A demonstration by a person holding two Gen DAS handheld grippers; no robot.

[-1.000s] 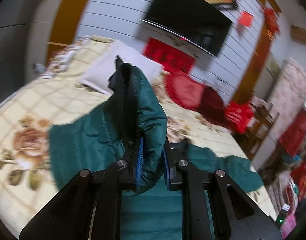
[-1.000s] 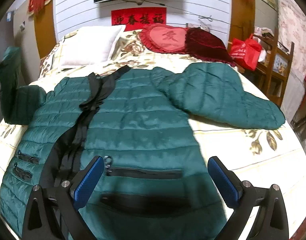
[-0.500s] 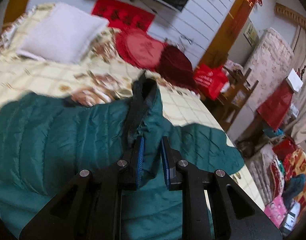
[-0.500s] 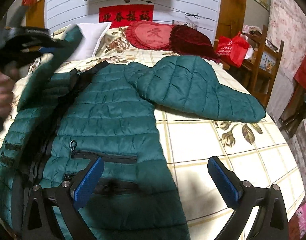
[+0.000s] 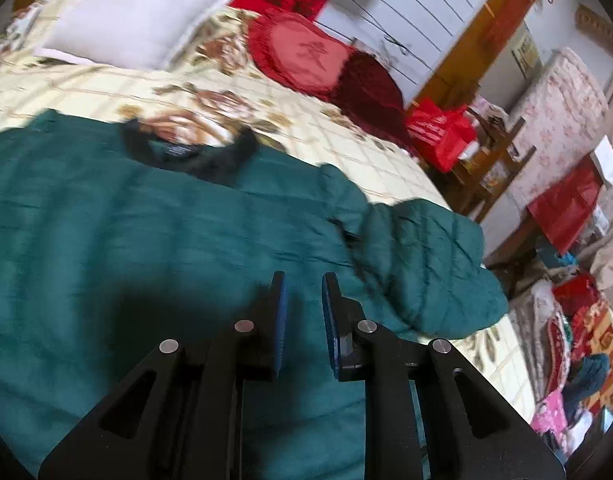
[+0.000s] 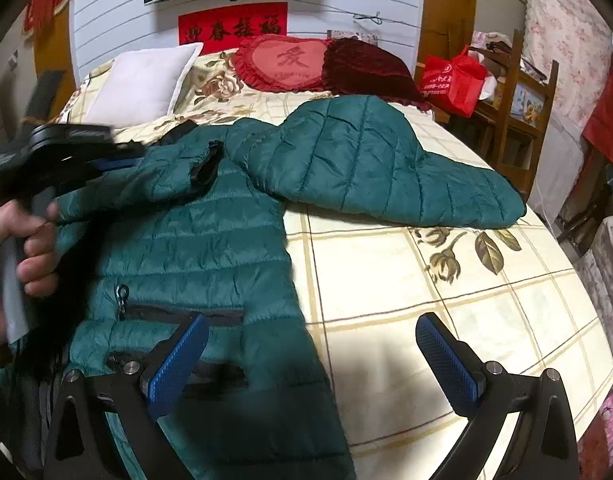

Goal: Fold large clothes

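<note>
The dark green quilted puffer jacket (image 6: 194, 240) lies front up on the flowered cream bedspread (image 6: 426, 300). Only the right view shows its folded-over sleeve (image 6: 166, 176) nipped in the nearly closed left gripper (image 5: 304, 280). Only the left view shows the black collar (image 5: 186, 156). The right gripper (image 6: 310, 320) gapes wide and holds nothing. The red wall banner (image 6: 232, 26) reads 迎春接福, the red heart cushion (image 6: 284, 62) 爱

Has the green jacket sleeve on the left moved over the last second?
Yes. The sleeve swung right, from beyond the bed edge onto the jacket front, cuff below the white pillow.
</note>
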